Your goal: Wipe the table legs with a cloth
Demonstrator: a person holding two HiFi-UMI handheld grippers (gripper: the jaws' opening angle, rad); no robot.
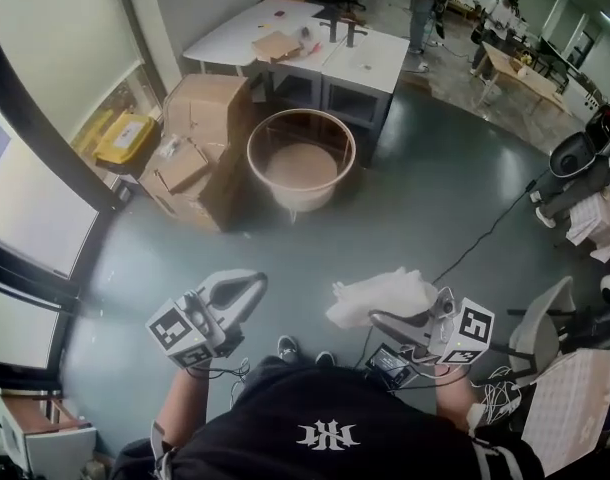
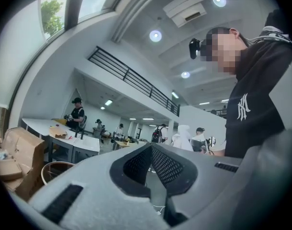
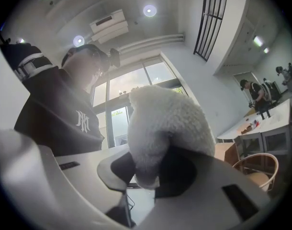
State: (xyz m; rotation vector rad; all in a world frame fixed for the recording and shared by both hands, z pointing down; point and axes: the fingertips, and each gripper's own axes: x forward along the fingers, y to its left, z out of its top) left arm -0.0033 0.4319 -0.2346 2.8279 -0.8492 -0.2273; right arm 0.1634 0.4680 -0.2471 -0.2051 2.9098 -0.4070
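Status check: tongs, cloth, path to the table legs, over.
Left tongs shut, empty. Right tongs shut on white cloth. Table far ahead; round tub in between.

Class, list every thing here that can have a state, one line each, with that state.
left gripper: shut, nothing in it.
right gripper: shut on the cloth.
cloth: bunched, held off the floor.
tub: upright, looks empty.
box: flaps open.
table: far off, touched by neither gripper.

Blk top (image 1: 275,408), white logo (image 1: 328,433); grey L tool (image 1: 257,282), R tool (image 1: 378,320).
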